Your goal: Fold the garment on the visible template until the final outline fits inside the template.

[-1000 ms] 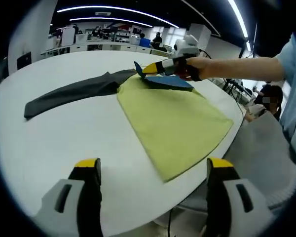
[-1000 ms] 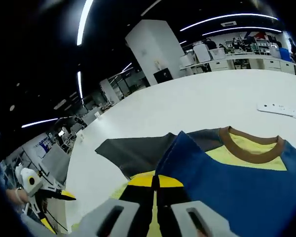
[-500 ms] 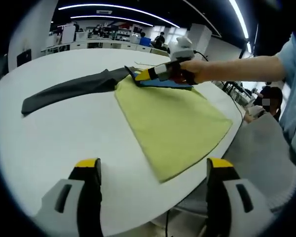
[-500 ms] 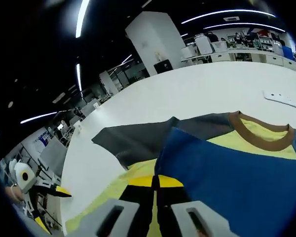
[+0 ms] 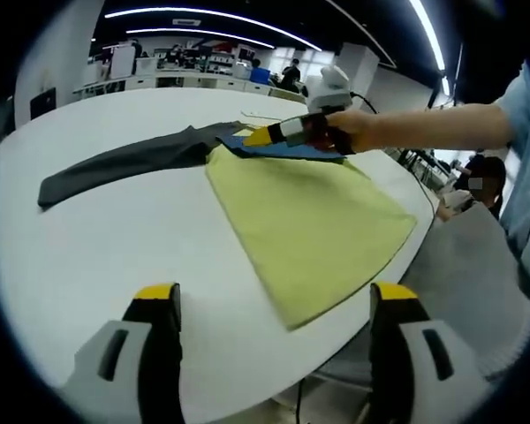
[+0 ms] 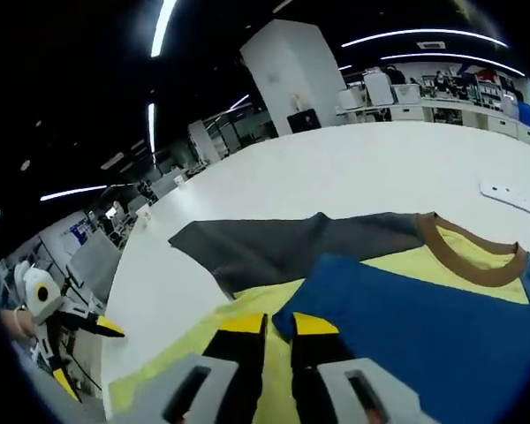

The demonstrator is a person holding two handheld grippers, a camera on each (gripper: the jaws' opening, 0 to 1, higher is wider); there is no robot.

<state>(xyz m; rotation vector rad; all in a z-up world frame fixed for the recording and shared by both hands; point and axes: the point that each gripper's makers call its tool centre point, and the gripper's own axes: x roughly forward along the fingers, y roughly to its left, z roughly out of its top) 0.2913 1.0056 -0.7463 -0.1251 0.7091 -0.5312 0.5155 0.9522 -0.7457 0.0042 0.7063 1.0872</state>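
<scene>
The blue flap (image 6: pixel 424 318) has been laid down on the yellow shirt (image 5: pixel 314 216) at 12 o'clock. The right gripper (image 6: pixel 278 325) has just been opened a little, jaws slightly apart. The left gripper (image 5: pixel 274 305) is spread wide, holding nothing. More folds seem needed.

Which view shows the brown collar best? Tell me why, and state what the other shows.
The right gripper view: the brown collar curves plainly between the blue panel and the yellow fabric. In the left gripper view, the right gripper and the person's hand sit over that distant end of the garment; I cannot make out the collar.
</scene>
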